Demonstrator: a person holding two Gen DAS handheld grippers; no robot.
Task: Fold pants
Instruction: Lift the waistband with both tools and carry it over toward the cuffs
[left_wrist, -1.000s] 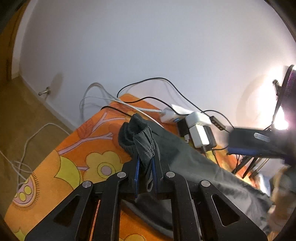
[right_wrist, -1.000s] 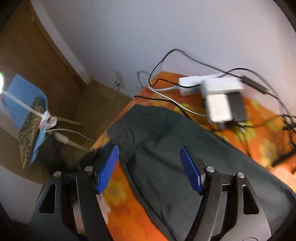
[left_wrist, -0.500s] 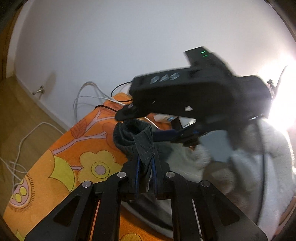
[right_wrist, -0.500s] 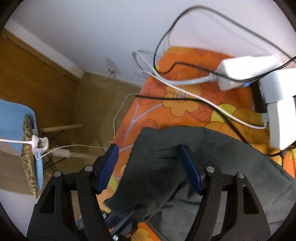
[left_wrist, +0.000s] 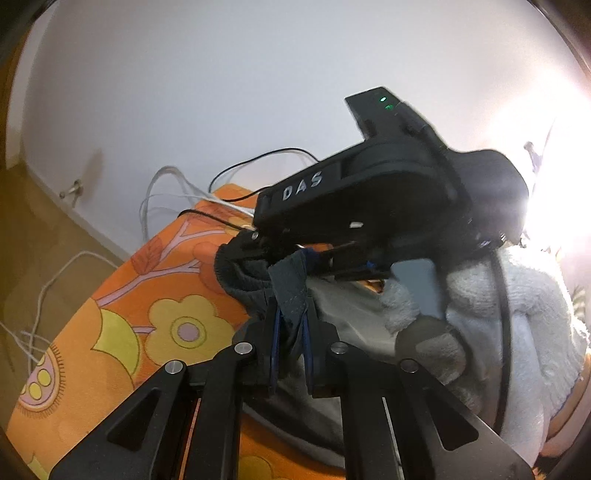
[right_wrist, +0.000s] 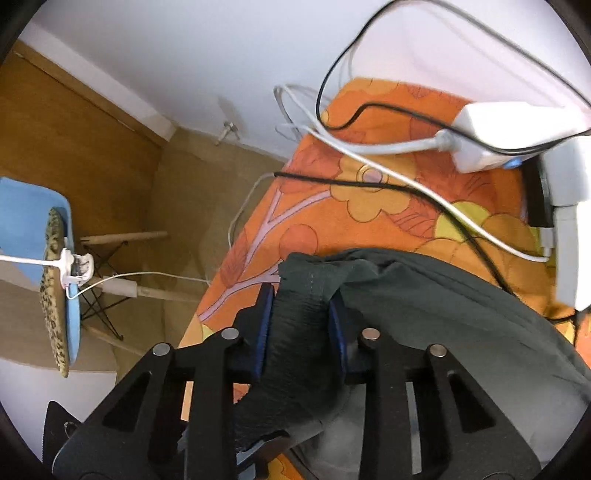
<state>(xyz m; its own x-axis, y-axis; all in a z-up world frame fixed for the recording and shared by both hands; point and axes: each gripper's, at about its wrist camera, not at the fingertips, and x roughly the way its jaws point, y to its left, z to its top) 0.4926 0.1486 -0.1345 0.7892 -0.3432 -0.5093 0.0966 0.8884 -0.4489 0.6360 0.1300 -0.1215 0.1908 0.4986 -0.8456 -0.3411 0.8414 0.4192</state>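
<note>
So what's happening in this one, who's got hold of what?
A person with a handheld gripper in each hand is folding dark grey fabric pants on an orange flower-patterned cloth. The left gripper is shut on a bunched edge of the pants. The right gripper has just been closing, and its blue pads now press on a thick fold of the same garment, right beside the left one. White power adapters and cables lie on the cloth beyond the pants.

An orange flower-patterned cloth covers the bench (right_wrist: 369, 206). On it lie dark grey pants (right_wrist: 443, 295), bunched at the near corner, a white power strip (right_wrist: 509, 129) with white adapters (right_wrist: 569, 229) plugged beside it, and black and white cables (right_wrist: 369, 162) trailing across the cloth.
</note>
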